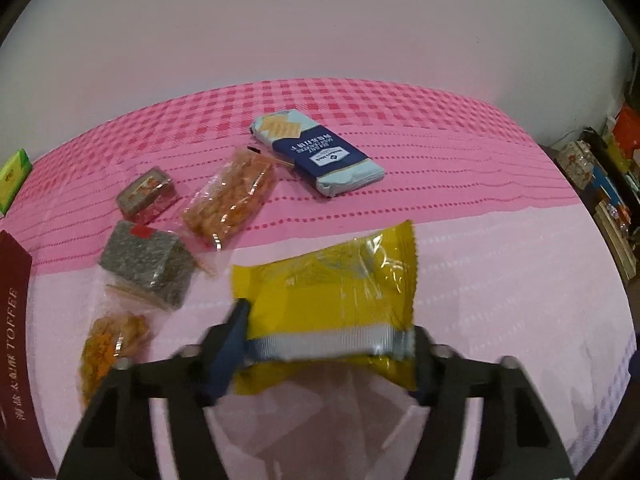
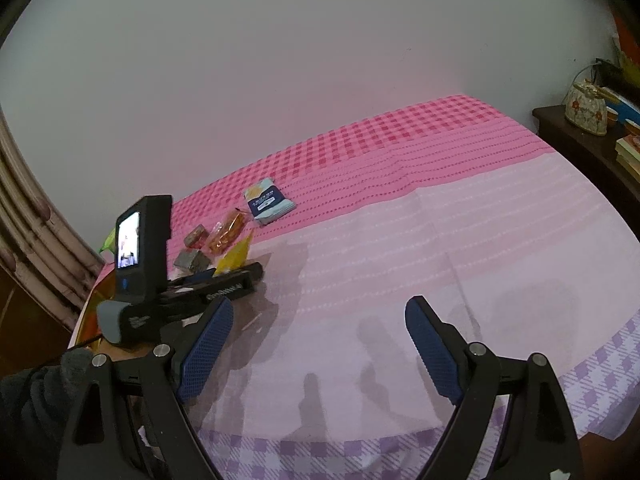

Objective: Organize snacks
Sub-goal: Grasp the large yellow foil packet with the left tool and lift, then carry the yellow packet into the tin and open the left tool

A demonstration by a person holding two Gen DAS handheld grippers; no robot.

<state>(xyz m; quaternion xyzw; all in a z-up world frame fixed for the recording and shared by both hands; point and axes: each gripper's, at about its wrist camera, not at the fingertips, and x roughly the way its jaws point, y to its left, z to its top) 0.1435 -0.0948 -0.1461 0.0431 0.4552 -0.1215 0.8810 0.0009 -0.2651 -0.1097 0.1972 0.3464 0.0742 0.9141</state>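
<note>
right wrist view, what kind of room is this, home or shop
Most likely a room in a home: a table under a pink checked tablecloth against a plain wall, a dark side cabinet with a flowered teapot on it, and stacked books.

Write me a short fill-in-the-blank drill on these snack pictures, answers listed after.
1. The left tongs are closed on a ____ packet.
2. The blue cracker pack lies on the ____ checked part of the cloth.
3. The right tongs hold ____.
4. The dark red box at the left edge reads ____.

Answers: yellow; pink; nothing; TOFFEE
</note>
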